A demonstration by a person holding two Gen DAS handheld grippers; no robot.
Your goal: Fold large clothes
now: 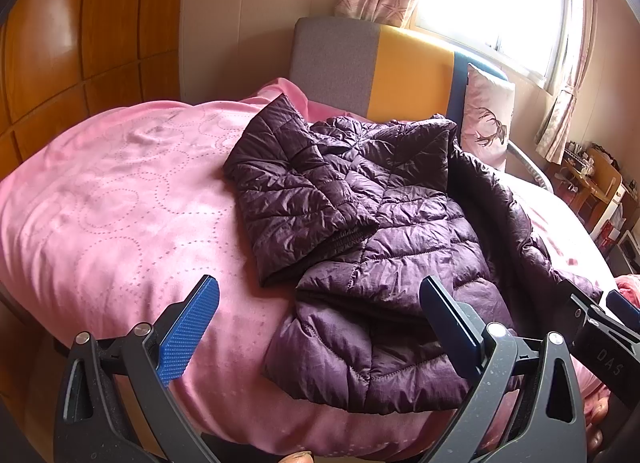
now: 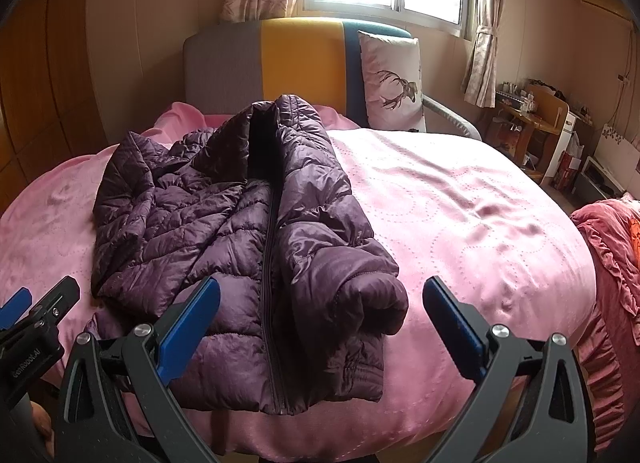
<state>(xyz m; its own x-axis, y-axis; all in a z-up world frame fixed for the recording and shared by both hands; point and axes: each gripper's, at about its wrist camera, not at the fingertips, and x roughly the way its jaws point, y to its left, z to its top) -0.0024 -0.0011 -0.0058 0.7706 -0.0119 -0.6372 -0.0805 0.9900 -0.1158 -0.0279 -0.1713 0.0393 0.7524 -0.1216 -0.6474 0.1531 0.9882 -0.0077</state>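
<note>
On the pink quilted bedspread (image 2: 460,199), my dark purple quilted puffer jacket (image 2: 248,223) lies zipped, sleeves folded inward.
Both my left gripper (image 1: 320,323) and right gripper (image 2: 322,323) hover spread wide, empty; I judge the hem-to-collar fold remains.

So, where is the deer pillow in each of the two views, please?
Left wrist view: the deer pillow is at upper right, behind the purple jacket.
Right wrist view: it is right of centre near the top, leaning on the headboard.
Shared landmark: the headboard's yellow stripe, just left of the pillow in both.
</note>
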